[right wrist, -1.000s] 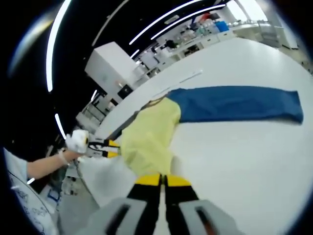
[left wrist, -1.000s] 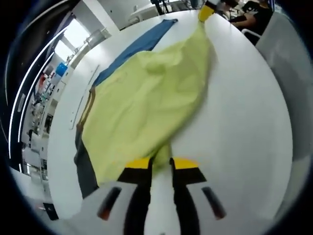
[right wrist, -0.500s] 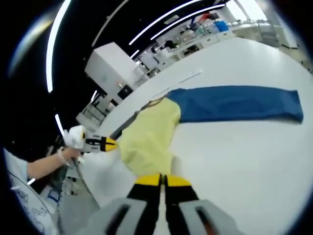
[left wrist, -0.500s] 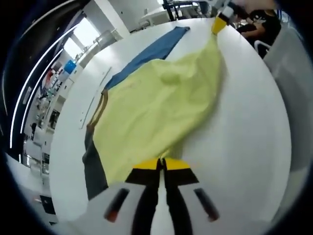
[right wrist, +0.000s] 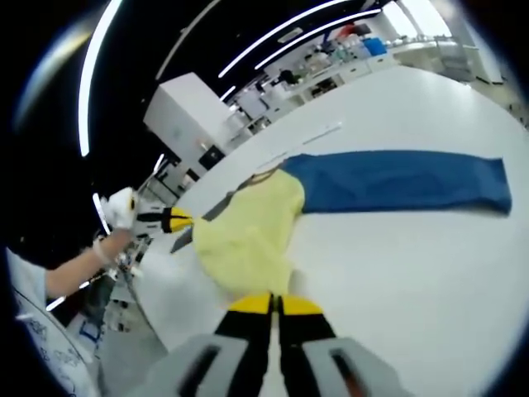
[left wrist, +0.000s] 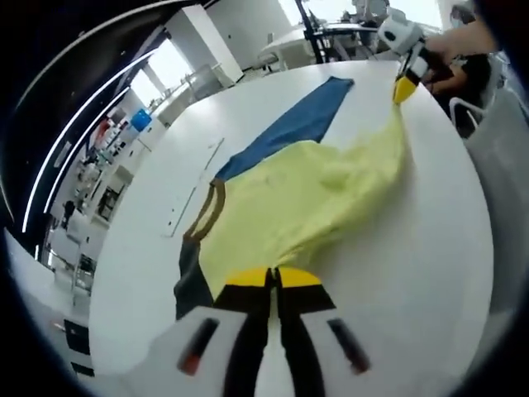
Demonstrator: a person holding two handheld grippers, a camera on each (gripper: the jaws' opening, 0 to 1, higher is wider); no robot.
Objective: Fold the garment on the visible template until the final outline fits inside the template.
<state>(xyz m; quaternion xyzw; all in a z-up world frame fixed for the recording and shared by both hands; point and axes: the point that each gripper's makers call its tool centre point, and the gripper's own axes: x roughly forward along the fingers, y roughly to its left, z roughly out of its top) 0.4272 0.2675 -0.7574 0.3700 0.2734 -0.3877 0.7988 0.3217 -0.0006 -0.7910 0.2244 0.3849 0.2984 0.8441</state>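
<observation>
Left gripper view: the left gripper sits at 6 o'clock, jaws pressed together on the near edge of the yellow garment, so it's clamped on fabric. The garment spreads from there up toward 1 o'clock, where the right gripper pinches the far corner with a gloved hand behind it. Under the yellow, a blue strip runs off toward 12 o'clock, and a dark patch with a brown loop pokes out at 9 o'clock. All of this lies on the white surface. I'd guess the blue and dark pieces are the template, but it's hard to tell from this angle.

Right gripper view: the right gripper's own jaws rise at 6 o'clock, closed tight with the yellow garment's edge caught between them. The cloth runs up to about 10 o'clock, where the left gripper has the other end. The blue strip stretches out to 3 o'clock, well clear of the yellow.

What could go wrong: the garment is stretched between two pinch points, so if either hand pulls harder or faster than the other, an edge could slip out and the cloth would flop in a heap. Dragging it sideways could also shift the blue strip underneath. And laying it down crooked would probably leave yellow hanging outside the outline.
</observation>
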